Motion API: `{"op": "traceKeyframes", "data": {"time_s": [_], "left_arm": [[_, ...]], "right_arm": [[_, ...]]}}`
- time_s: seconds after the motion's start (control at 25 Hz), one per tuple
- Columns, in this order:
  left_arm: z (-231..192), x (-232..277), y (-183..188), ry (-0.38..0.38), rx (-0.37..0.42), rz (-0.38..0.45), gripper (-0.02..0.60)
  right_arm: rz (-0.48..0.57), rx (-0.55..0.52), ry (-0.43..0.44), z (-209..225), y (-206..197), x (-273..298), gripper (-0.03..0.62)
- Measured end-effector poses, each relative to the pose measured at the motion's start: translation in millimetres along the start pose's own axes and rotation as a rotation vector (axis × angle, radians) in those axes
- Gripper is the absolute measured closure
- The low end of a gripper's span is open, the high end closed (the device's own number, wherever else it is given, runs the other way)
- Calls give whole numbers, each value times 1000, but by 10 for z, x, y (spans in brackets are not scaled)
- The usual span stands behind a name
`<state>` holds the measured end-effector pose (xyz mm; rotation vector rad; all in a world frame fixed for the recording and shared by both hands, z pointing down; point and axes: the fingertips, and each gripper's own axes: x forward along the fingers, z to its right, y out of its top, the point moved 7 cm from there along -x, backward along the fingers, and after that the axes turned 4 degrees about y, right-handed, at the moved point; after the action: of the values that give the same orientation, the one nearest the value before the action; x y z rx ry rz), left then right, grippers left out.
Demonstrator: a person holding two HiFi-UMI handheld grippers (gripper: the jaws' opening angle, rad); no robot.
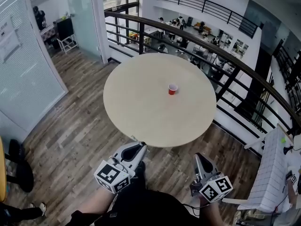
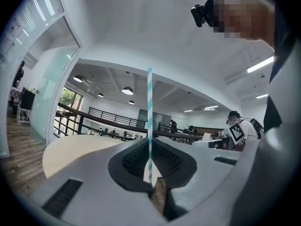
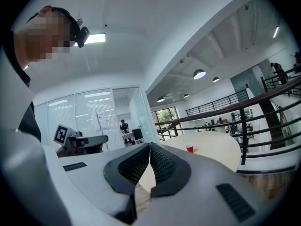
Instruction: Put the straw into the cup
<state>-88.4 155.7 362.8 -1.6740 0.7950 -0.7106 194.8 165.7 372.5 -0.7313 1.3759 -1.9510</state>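
A small red cup (image 1: 172,89) stands upright right of the centre of the round beige table (image 1: 141,107); in the right gripper view the cup (image 3: 189,148) shows far off. My left gripper (image 1: 140,147) hovers at the table's near edge, shut on a teal-and-white striped straw (image 2: 149,121) that stands upright between the pads. My right gripper (image 1: 201,160) is off the table's near right edge, over the floor, with its jaws shut and nothing between them (image 3: 149,147).
A black railing (image 1: 225,55) curves behind the table, with a drop to a lower floor beyond. A glass partition (image 1: 28,74) stands at the left. A white grid-patterned object (image 1: 273,173) is at the right. Wood floor (image 1: 70,140) surrounds the table.
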Motion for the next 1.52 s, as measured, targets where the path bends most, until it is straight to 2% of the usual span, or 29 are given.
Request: {"op": "traceKeyframes", "data": {"time_s": [0.2,0.52,0.84,1.12,1.52], "left_arm": [[-415,264,16,-8,-4,12,561],[-1188,799,275,-45,12,9,561],[-1689,1238,397,-92,2,11,561],[-1954,1624,402,-112,-23,-36,561],[-1893,2507,327,-83,-25,-61,561]], "right_arm": [[-10,-9,0,131,21,475,572],[6,-28,-7,326,265,1402,572],[3,-11,-24,483,295,2014,571],[-15,17,-52,753,346,2357,572],[-32,46,-32,1614,474,2565,572]]}}
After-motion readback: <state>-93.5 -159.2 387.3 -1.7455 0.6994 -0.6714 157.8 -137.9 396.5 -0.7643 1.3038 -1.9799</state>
